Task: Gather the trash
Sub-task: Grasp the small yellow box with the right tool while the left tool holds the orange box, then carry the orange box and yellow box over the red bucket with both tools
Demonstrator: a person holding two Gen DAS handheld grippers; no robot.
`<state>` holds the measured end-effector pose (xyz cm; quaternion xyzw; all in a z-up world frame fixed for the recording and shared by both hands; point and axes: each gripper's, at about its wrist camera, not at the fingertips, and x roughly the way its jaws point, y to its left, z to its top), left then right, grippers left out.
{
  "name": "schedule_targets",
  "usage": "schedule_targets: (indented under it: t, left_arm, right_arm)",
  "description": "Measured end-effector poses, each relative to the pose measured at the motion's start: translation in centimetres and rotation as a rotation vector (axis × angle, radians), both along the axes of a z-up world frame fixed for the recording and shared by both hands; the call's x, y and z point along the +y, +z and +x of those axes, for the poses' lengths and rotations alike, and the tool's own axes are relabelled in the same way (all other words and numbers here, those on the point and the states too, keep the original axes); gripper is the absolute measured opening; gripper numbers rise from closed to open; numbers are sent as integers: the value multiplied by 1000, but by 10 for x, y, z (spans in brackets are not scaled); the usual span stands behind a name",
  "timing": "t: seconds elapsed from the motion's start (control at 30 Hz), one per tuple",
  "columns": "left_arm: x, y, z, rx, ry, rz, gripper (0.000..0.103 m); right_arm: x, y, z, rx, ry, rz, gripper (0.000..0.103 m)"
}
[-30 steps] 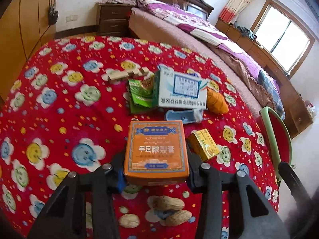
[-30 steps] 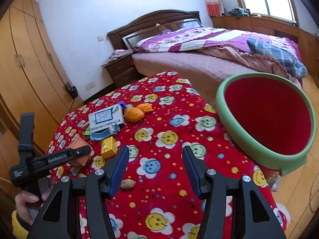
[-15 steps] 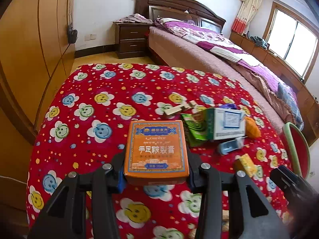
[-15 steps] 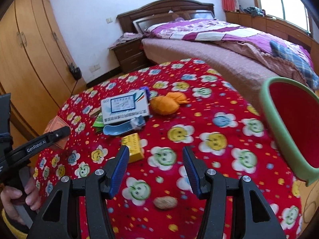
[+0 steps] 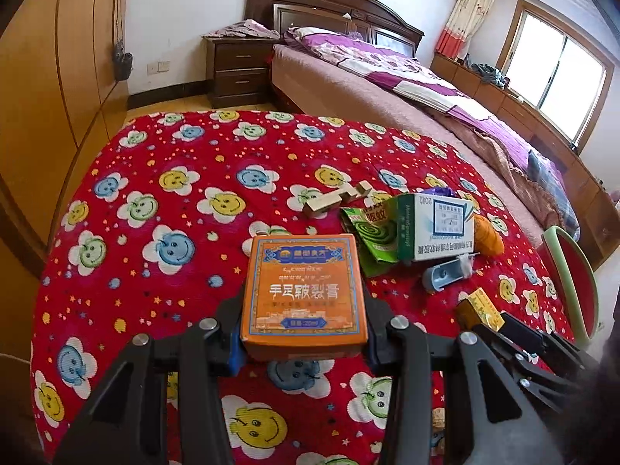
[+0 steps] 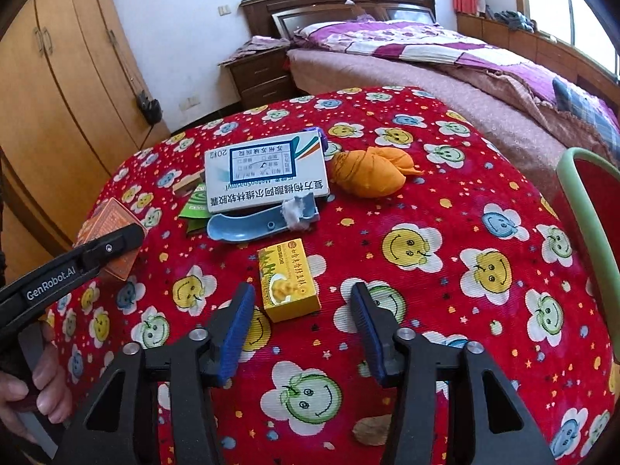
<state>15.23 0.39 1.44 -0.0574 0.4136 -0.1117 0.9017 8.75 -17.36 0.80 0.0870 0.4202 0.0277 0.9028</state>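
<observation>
Closing right claw (image 6: 302,321) | nearer yellow box (image 6: 288,285) | bin (image 6: 589,209) shifted right

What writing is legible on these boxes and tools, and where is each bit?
"GenRobot.AI": arm of the left tongs.
"手足皲裂膏": orange box clamped in them.
"复方枸橼酸阿尔维林软胶囊", "20粒": white medicine box.
"蚊": green mosquito-coil packet.
Small yellow box before the closing right tongs: too small to read.
</observation>
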Motion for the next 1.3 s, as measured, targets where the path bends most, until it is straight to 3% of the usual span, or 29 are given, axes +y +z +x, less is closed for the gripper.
schedule_targets:
  t: [0.17,0.43,0.8,1.03,1.3]
  left_arm:
    - [-1,0,-4,-7,12,17,46]
    - [-6,15,-20,-25,-3,-8,46]
    - [-35,36,-50,-33,-81,-50,46]
    - [-63,52,-69,-49,-161,-65,46]
    - [-106,58,-76,-9,-291,-77,46]
  right_arm:
    - [-3,-1,2,-8,-6,25,32]
    - [-16,8,-20,-37,-25,71,31]
    - [-45,43,-67,-140,-93,85,31]
    - [-70,59,-97,-205,-161,52,31]
    - [-114,67,-120,-245,-260,60,31]
